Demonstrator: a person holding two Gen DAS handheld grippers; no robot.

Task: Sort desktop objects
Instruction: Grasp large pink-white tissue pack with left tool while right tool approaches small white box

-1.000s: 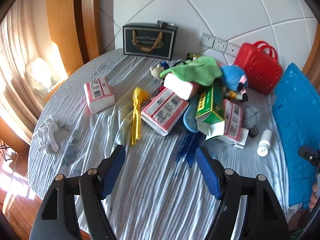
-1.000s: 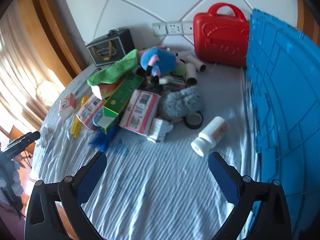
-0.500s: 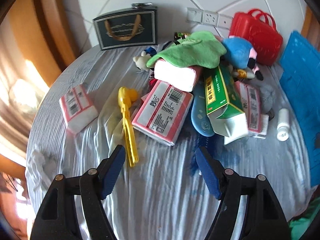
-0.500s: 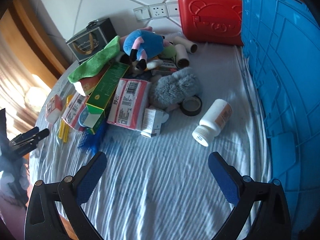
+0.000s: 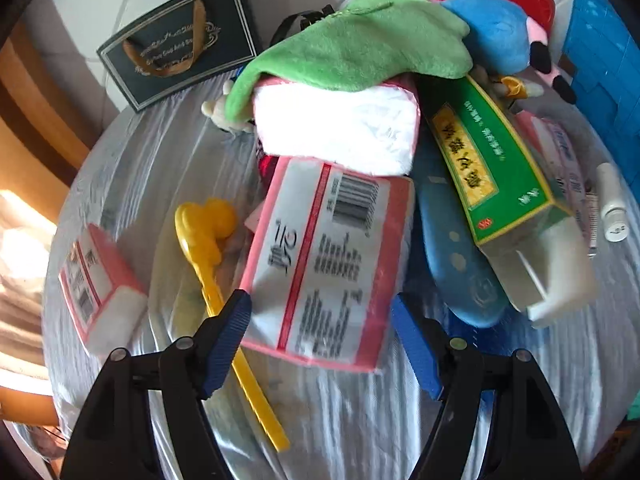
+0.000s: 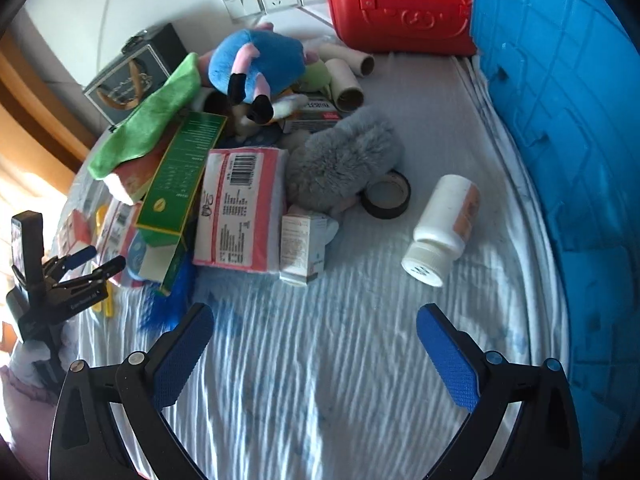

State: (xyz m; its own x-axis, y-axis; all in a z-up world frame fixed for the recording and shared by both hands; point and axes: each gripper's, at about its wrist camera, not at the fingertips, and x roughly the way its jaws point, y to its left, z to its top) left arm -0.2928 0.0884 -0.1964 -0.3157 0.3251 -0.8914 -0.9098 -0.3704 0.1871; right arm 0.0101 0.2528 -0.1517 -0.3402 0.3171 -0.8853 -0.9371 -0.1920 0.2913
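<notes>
cloth [image 5: 352,44] on tissue pack [image 5: 340,128] | bottle [image 6: 440,224] right of tape roll [image 6: 386,200] | case [image 6: 400,4] behind

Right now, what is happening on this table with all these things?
A person is sorting a pile of clutter with two handheld tongs. The left tongs are open and straddle the near end of a pink tissue pack, which lies under another tissue pack and a green cloth; nothing is gripped. The right tongs hang open over bare tablecloth, short of a white bottle lying on its side.
</notes>
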